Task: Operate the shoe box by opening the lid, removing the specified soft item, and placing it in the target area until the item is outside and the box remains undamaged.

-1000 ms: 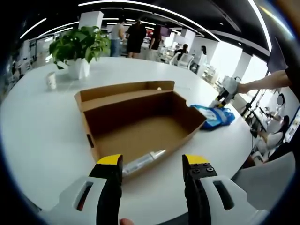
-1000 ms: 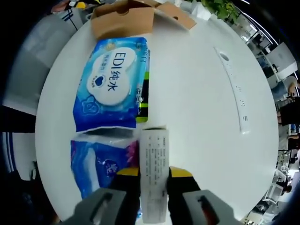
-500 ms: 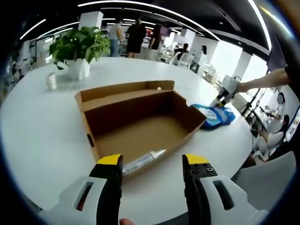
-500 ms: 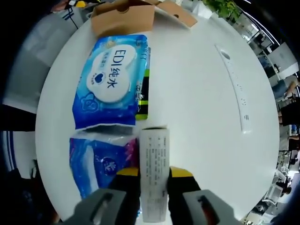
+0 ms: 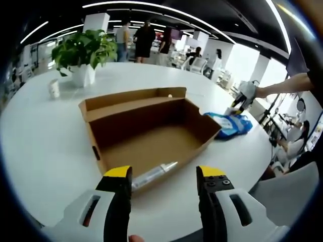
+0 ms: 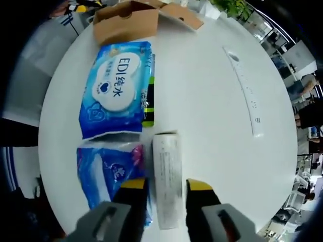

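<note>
Tube [image 6: 168, 176], white with fine print, lying on the table [image 6: 212, 106] between the jaws of the right gripper [image 6: 165, 187], long axis running straight along them; jaws stand apart on either side, seemingly just clear of it, though contact cannot be told for sure. Beside it, two blue packs: a small one [image 6: 108, 171] near, a larger one [image 6: 118, 91] beyond, both outside the box [image 6: 132, 20]. Left gripper [image 5: 162, 175] empty, jaws wide, aimed at the opened box, where another tube [image 5: 153, 174] lies at the near wall. Surface white, smooth. Far off: potted plant [image 5: 85, 50], cup [image 5: 54, 87], open office with people standing.
</note>
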